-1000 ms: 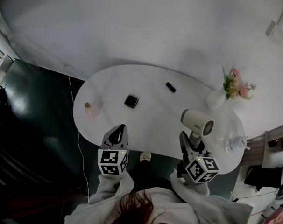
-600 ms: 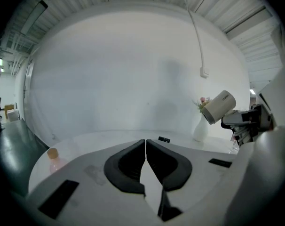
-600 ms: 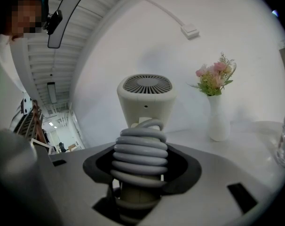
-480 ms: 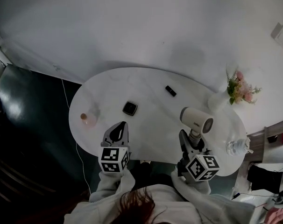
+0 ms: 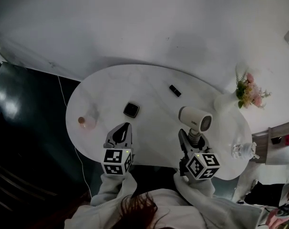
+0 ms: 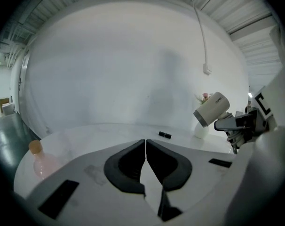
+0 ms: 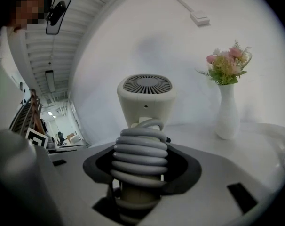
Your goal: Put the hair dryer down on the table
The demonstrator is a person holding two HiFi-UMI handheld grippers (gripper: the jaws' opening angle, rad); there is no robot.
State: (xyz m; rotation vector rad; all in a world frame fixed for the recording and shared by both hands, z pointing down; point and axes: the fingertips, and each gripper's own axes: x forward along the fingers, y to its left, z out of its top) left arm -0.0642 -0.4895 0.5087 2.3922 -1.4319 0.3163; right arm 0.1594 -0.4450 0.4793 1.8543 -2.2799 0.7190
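Observation:
A cream hair dryer hangs above the right half of the white oval table. My right gripper is shut on its handle, which has a grey cord coiled round it. In the right gripper view the dryer stands upright with its vented rear grille on top. The left gripper view shows the dryer at the right, nozzle tilted down to the left. My left gripper hovers over the table's near edge, jaws shut together with nothing between them.
A white vase of pink flowers stands at the table's right end, with a clear bottle nearer me. A black square object and a small black bar lie mid-table. A pink bottle stands at the left.
The hair dryer and my right gripper have shifted a little to the left and nearer the table's middle. The head view has swung slightly. My left gripper has stayed in place.

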